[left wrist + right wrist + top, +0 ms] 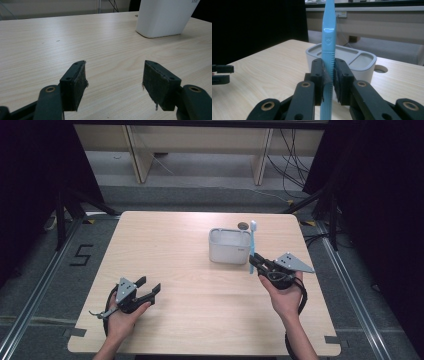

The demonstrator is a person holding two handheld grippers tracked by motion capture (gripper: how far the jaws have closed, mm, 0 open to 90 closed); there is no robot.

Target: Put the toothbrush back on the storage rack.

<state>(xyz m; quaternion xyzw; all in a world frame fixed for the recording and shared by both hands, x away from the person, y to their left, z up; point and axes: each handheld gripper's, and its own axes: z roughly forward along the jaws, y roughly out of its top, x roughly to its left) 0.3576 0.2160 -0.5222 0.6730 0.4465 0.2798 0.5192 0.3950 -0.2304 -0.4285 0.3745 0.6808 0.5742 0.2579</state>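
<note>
A light blue toothbrush (252,246) stands upright in my right gripper (256,261), which is shut on its handle just right of the white holder (229,246). In the right gripper view the toothbrush (328,37) rises between the pads of my right gripper (328,77), in front of the holder (357,60) with its divided top. My left gripper (150,287) rests low over the table's front left, open with nothing in it. In the left gripper view my left gripper (113,83) points across bare wood toward the white holder (163,17).
The wooden table (175,245) has a round cable hole (243,225) behind the holder. Dark curtains flank the table, and cables lie on the floor at the back right. The left gripper's jaw tips (222,72) show at the left edge of the right gripper view.
</note>
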